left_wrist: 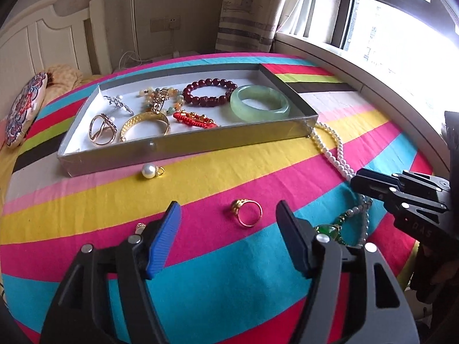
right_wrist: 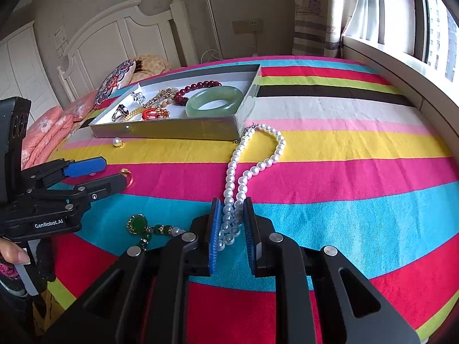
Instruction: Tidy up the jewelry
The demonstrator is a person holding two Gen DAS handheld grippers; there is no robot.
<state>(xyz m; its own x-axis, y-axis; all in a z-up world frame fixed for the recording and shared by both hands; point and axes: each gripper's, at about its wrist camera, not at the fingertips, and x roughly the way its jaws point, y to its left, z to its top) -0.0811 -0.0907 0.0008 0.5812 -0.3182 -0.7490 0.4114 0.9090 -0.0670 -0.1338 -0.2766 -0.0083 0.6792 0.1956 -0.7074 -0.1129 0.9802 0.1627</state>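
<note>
A grey tray on the striped bed holds a green jade bangle, a dark red bead bracelet, gold bangles and several small pieces. My left gripper is open, its fingers either side of a gold ring on the cover. A single pearl pendant lies by the tray's front wall. My right gripper is shut on the white pearl necklace, which trails up to the tray's corner. A green pendant lies left of it.
A small gold piece lies by my left finger. A patterned pillow and a headboard are at the far left. A window sill runs along the right edge of the bed.
</note>
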